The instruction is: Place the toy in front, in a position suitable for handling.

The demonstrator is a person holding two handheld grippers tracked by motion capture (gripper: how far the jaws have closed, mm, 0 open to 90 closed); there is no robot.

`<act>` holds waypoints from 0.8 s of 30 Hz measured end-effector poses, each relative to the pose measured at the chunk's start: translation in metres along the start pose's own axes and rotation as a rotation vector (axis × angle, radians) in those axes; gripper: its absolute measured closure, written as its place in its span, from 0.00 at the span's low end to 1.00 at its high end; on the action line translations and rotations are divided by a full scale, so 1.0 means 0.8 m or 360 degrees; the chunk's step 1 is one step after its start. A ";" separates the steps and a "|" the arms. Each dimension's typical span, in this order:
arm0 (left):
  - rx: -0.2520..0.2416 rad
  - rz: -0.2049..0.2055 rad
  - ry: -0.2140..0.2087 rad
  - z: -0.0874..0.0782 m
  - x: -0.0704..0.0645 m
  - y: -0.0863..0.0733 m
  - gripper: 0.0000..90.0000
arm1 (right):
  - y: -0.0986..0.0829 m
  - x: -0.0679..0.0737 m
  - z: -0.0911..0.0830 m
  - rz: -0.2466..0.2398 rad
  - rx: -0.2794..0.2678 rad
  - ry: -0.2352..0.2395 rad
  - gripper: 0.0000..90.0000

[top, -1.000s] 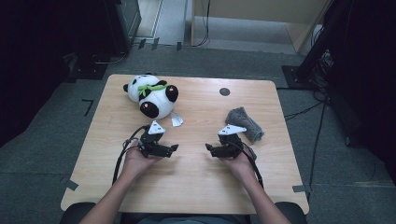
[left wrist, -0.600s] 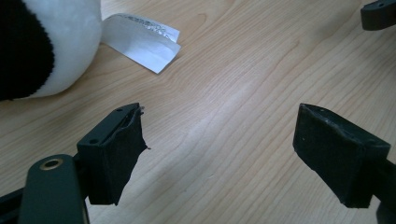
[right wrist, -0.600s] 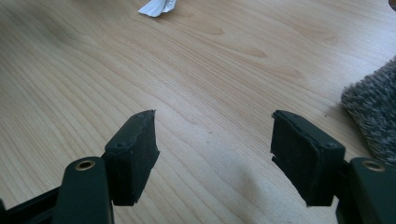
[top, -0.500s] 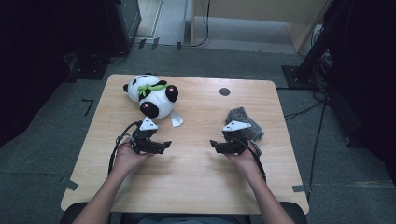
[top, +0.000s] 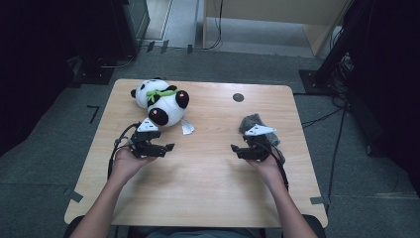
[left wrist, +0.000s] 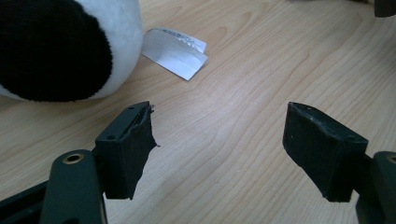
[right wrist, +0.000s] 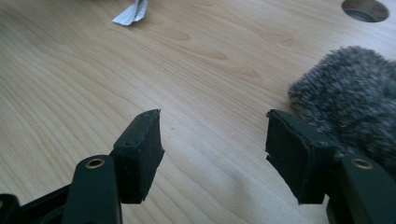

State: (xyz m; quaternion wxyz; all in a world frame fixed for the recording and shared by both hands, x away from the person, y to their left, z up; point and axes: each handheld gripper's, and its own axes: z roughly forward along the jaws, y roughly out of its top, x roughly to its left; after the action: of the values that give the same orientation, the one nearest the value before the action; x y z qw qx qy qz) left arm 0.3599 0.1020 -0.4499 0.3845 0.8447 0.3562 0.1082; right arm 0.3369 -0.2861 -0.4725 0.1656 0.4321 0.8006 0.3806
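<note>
A black and white panda plush (top: 161, 100) with a green scarf lies at the back left of the wooden table (top: 208, 198). Its white tag (top: 187, 127) rests on the wood beside it. My left gripper (top: 169, 147) hovers just in front of the panda, open and holding nothing. In the left gripper view the panda (left wrist: 60, 46) and its tag (left wrist: 175, 49) lie ahead of the spread jaws (left wrist: 219, 149). A grey furry thing (top: 255, 124) lies at the right. My right gripper (top: 234, 148) is open beside it, and the fur (right wrist: 350, 93) touches the right-hand pad (right wrist: 294, 154).
A round cable hole (top: 238, 97) sits in the table near the back edge, also seen as the hole (right wrist: 364, 9) in the right gripper view. Dark equipment and cables stand on the grey floor around the table. Bare wood stretches between the two grippers.
Both hands have drawn apart over the last second, the left gripper going left and the right one going right. Both grippers stay open.
</note>
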 end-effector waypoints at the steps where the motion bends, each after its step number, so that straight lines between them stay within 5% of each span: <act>1: 0.0000 0.0000 0.0000 0.000 0.000 0.000 0.27 | 0.000 0.000 0.000 0.0000 0.0000 0.0000 0.41; 7: -0.0054 -0.0044 0.0037 -0.016 0.019 0.004 0.28 | -0.003 -0.015 -0.010 0.0029 -0.0014 -0.0031 0.43; 24: -0.0039 -0.0063 0.0063 -0.035 0.061 0.031 0.34 | -0.011 -0.046 -0.020 0.0099 -0.0002 -0.0086 0.47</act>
State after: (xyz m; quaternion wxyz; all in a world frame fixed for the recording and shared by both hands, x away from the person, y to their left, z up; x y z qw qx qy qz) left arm 0.3948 0.1403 -0.4172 0.3897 0.8305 0.3790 0.1215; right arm 0.3436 -0.3266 -0.4708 0.1754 0.4668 0.7818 0.3742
